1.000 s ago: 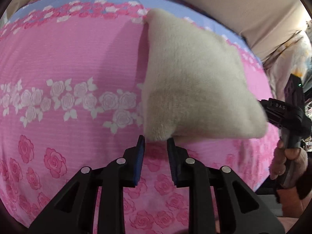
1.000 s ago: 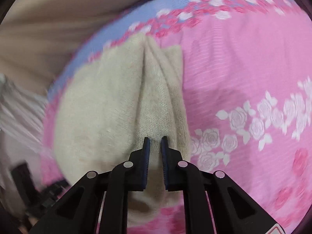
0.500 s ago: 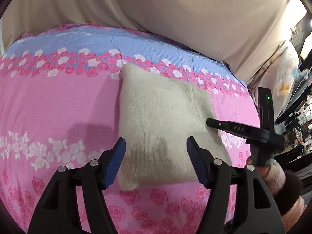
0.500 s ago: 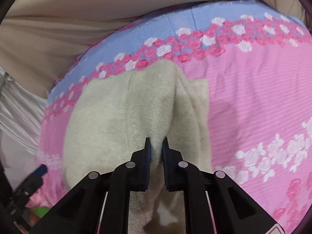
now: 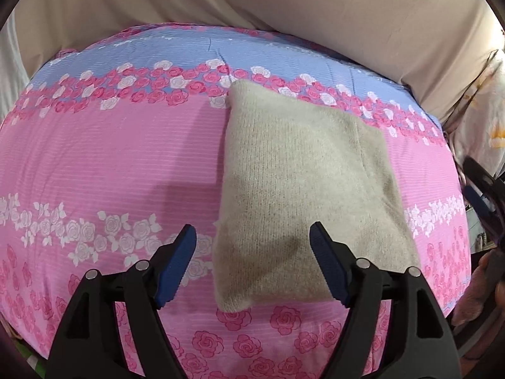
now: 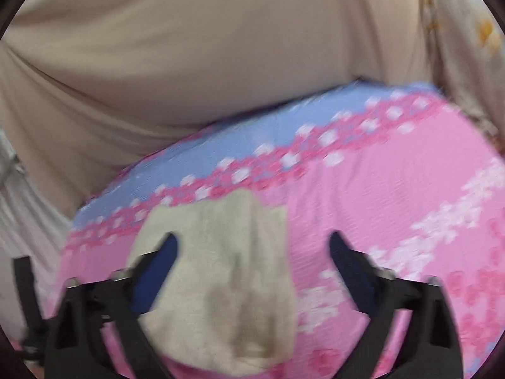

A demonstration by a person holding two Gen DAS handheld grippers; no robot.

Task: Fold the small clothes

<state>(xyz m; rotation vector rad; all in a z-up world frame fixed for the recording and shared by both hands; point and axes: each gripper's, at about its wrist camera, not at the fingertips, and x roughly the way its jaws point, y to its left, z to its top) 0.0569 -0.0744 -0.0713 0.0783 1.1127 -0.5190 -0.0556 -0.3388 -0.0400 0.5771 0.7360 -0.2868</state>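
A folded beige knit garment (image 5: 300, 183) lies flat on the pink rose-patterned bedspread (image 5: 110, 164). My left gripper (image 5: 252, 246) is open and empty, held above the garment's near left edge. In the blurred right wrist view the same garment (image 6: 221, 268) lies below my right gripper (image 6: 252, 252), which is open and empty, with its jaws wide apart above the cloth. The right gripper's body shows at the right edge of the left wrist view (image 5: 483, 195).
The bedspread has a blue band (image 5: 221, 50) at its far edge. A beige sheet or wall covering (image 5: 284, 6) rises behind the bed. A light floral cloth (image 5: 486, 126) hangs at the right. The bed's edge drops off at the right.
Both grippers let go of the garment and opened wide. The garment now lies flat, folded. Both grippers have pulled back and up from it.
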